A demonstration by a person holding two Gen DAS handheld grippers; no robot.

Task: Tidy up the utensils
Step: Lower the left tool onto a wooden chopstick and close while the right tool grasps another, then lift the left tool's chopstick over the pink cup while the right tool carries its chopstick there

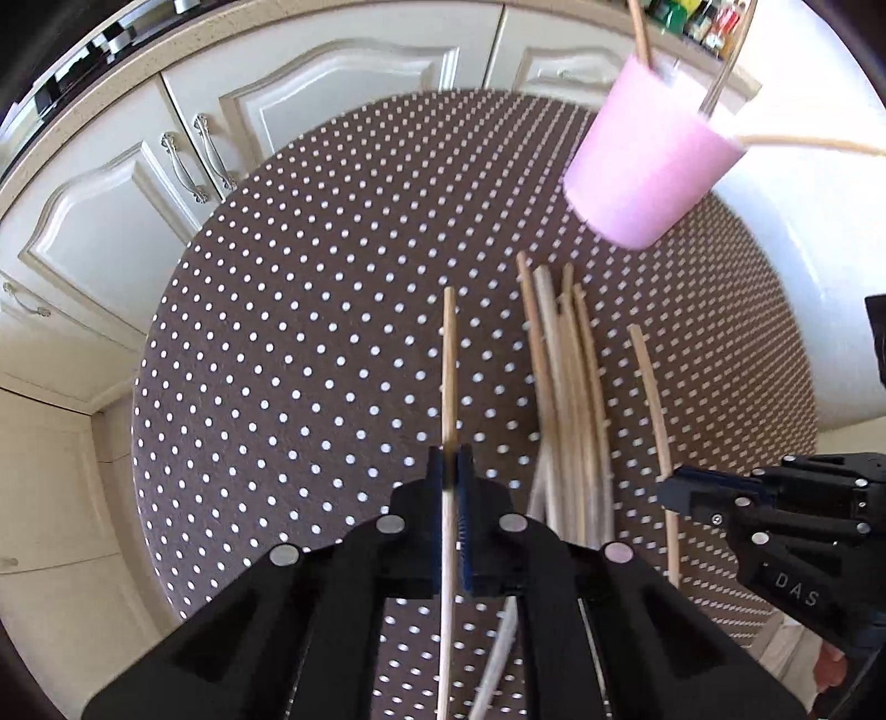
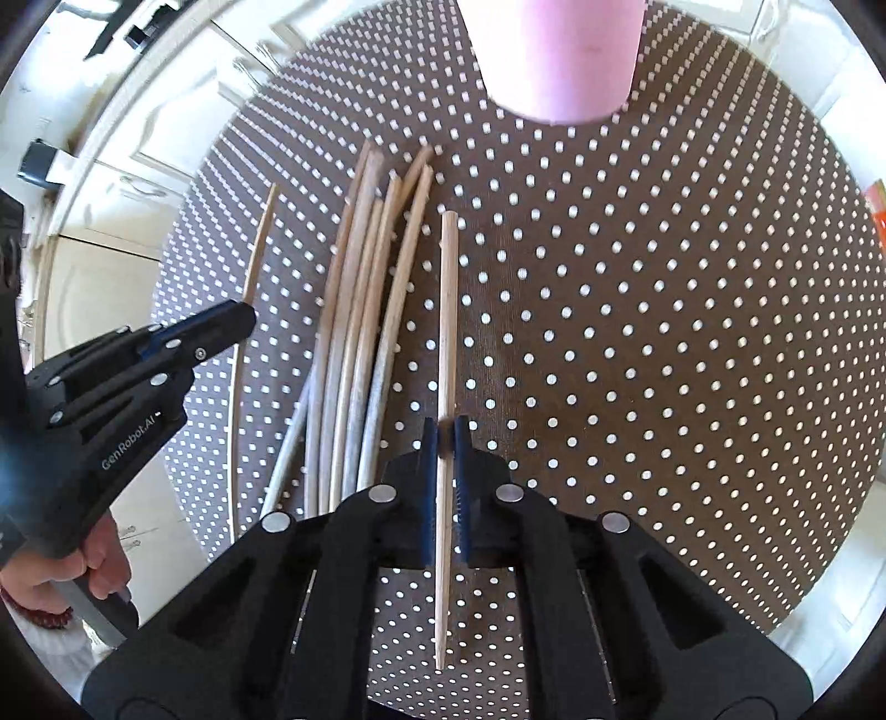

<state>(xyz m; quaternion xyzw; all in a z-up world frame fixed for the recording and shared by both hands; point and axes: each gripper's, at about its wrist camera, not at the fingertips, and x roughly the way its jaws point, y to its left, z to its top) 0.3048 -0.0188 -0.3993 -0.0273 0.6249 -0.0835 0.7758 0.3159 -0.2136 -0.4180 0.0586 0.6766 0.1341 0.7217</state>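
In the left wrist view my left gripper (image 1: 449,458) is shut on a single wooden chopstick (image 1: 449,360), which points away over the table. My right gripper (image 2: 446,435) is shut on another chopstick (image 2: 448,299), just right of the pile. A loose pile of several chopsticks (image 1: 565,387) (image 2: 360,332) lies on the cloth between the two grippers. The pink cup (image 1: 648,160) (image 2: 559,55) stands beyond the pile with a few sticks in it. Each gripper shows in the other's view: the right one (image 1: 671,490), the left one (image 2: 248,317).
A round table with a brown, white-dotted cloth (image 1: 310,310) (image 2: 664,332) carries everything. Cream cabinet doors with metal handles (image 1: 183,166) run behind and to the left. Bottles (image 1: 703,22) stand on the counter beyond the cup. A person's hand (image 2: 94,565) holds the left gripper's handle.
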